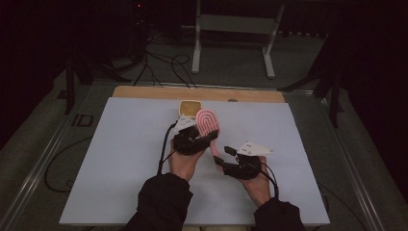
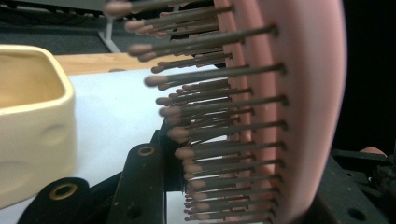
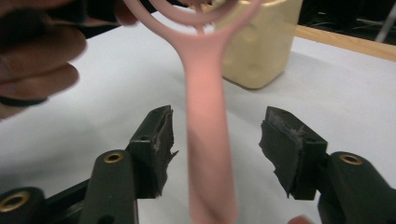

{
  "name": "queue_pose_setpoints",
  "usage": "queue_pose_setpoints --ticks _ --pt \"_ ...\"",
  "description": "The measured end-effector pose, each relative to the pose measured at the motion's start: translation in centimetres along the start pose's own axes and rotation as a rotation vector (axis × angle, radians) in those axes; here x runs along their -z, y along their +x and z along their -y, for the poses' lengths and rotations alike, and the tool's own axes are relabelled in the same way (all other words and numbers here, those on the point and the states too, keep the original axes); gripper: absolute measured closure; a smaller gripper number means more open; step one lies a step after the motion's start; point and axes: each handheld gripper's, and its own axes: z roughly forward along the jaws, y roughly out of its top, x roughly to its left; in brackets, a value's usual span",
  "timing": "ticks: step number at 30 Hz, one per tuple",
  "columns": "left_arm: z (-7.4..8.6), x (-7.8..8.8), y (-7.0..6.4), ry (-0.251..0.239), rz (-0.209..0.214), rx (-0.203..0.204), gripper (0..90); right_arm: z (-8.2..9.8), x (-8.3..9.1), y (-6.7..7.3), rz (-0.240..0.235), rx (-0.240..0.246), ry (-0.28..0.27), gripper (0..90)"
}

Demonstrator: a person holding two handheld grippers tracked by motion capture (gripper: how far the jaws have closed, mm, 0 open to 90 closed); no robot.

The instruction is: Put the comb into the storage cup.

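A: Brush? Where's it sitting?

B: Not sitting. It's being held up over the middle of the table, head tilting toward the far edge, just in front of the cup. Handle is pointing down toward the near edge.

A: Who's holding it?

B: Left claw is pinching the head. In the left gripper view the bristles are sticking out sideways toward the cup, the pink back is facing away, and a black jaw is pressing in right at the bristle base.

A: Why by the head?

B: My guess: it's leaving the handle free for the other hand, like a handover or a regrip.

A: Right claw?

B: Spread, roughly half open. The handle is running between its jaws, with a clear gap on both sides and neither pad touching. So it's holding nothing.

A: Cup touching anything?

B: Can't tell for sure; it's standing near the far edge, just behind the brush.
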Motion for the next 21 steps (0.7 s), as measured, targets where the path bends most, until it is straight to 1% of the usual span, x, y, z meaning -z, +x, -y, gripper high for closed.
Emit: queue_pose_setpoints --ticks 3,8,12,14,15,19,21 --pt "-0.2 0.3 0.2 -0.003 -0.009 0.0 62.8 -0.1 0.2 -0.1 0.011 -0.011 -0.009 37.9" --pt "-0.5 0.7 0.7 -0.007 -0.02 0.002 62.8 -0.1 0.5 -0.3 0.034 -0.013 -0.009 29.7" --pt "-0.8 1.0 0.8 -0.012 -0.026 -0.005 62.8 -0.1 0.9 -0.5 0.077 -0.009 -0.012 20.6" --pt "-1.0 1.2 0.9 -0.015 -0.031 -0.01 62.8 0.0 1.2 -0.7 0.095 -0.014 -0.02 17.6" --pt "-1.2 1.2 0.9 -0.014 -0.033 -0.011 62.8 0.0 1.4 -0.8 0.103 -0.023 -0.024 16.7" --pt "-1.6 1.6 1.1 -0.018 -0.042 -0.016 62.8 0.1 2.2 -1.4 0.087 -0.072 -0.046 14.2" --pt "-1.8 1.7 1.2 -0.022 -0.045 -0.016 62.8 0.3 2.7 -1.7 0.093 -0.079 -0.054 13.1"
